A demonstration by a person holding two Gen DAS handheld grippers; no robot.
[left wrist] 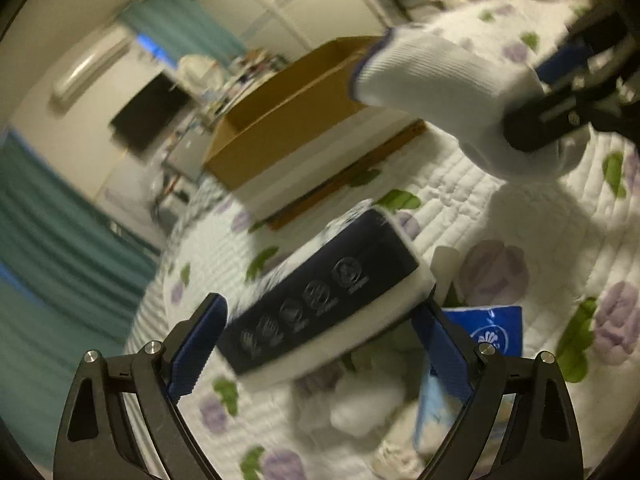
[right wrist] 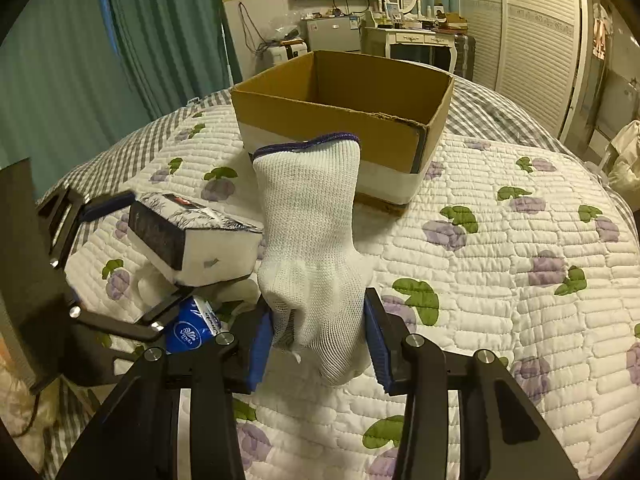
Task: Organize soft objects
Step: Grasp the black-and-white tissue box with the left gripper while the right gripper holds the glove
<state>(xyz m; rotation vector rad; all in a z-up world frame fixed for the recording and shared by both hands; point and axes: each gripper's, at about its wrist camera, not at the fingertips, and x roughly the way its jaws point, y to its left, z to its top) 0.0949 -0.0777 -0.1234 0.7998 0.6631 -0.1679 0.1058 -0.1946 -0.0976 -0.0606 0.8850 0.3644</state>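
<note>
A white knit glove [right wrist: 308, 220] with a purple cuff hangs upward out of my right gripper [right wrist: 320, 344], which is shut on its finger end, just in front of the open cardboard box [right wrist: 320, 128]. In the left wrist view the glove [left wrist: 440, 80] and the right gripper [left wrist: 548, 92] show at the upper right, with the box [left wrist: 280, 128] behind. My left gripper [left wrist: 320, 320] stands wide around a navy-and-white tissue pack [left wrist: 320, 300], its pads meeting both ends. The right wrist view shows that pack [right wrist: 200, 236] tilted and raised between the left gripper's [right wrist: 148, 248] jaws.
A blue tissue pack [right wrist: 188, 332] and a white fluffy thing [left wrist: 360, 400] lie under the left gripper on the flowered quilt [right wrist: 500, 280]. Teal curtains [right wrist: 80, 80] hang on the left; a dresser [right wrist: 412, 40] and slatted wardrobe doors [right wrist: 532, 40] stand beyond the bed.
</note>
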